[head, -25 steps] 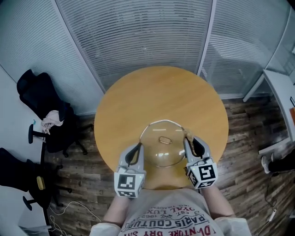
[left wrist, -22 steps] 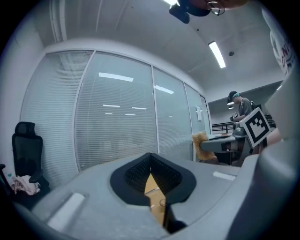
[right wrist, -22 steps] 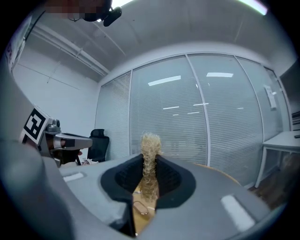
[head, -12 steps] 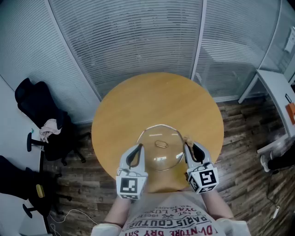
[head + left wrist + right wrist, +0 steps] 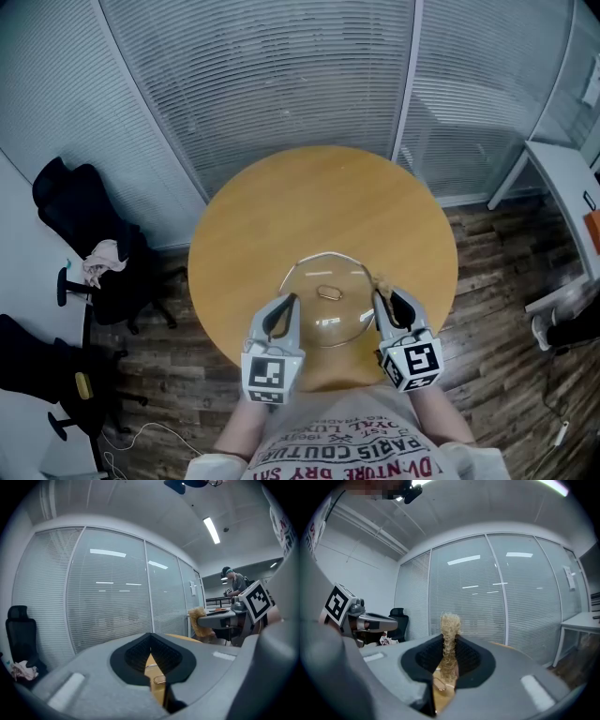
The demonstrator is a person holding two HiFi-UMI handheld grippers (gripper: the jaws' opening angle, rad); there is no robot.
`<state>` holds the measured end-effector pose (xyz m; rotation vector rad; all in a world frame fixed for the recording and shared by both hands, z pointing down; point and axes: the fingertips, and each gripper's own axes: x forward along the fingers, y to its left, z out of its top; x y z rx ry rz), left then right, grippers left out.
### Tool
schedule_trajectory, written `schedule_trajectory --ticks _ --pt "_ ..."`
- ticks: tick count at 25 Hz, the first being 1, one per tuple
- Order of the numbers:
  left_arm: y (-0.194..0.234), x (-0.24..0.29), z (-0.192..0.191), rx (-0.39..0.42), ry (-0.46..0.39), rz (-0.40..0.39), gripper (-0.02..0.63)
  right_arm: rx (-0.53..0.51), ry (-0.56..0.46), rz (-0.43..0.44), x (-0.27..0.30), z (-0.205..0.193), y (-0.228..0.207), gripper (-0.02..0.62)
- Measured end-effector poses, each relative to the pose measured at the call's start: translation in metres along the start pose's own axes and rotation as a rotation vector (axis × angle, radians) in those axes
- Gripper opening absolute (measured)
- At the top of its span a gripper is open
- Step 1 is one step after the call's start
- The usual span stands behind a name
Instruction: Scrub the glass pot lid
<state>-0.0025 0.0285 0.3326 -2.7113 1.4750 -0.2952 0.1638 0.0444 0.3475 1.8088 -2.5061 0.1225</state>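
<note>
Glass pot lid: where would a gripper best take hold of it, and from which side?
The metal loop handle at the centre of the glass pot lid, probably from straight above. The lid lies flat, dome up, on the table, so its thin rim leaves little room for a jaw beneath, while the loop stands proud and a gripper could close across it.

- Glass pot lid (image 5: 325, 317): near rim hidden behind both tongs in the head view.
- Left tongs (image 5: 285, 303): pads together; whether the lid's rim lies between them cannot be told.
- Scrubber (image 5: 450, 624): lower part buried between the pads of the right tongs (image 5: 382, 298).
- Counter (image 5: 309, 206): near edge covered by the person's shirt (image 5: 342, 452).
- Black chair (image 5: 33, 361): cut by the left edge.
- Orange item (image 5: 593, 230): cut off, unidentifiable.
</note>
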Motion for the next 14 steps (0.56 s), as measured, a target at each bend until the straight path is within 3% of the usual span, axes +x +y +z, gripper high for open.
schedule_trajectory --ticks 14 --pt "-0.0082 0.0098 -0.0106 -0.027 0.018 -0.038 0.006 0.015 0.012 0.0 0.0003 -0.008 -0.0013 0.067"
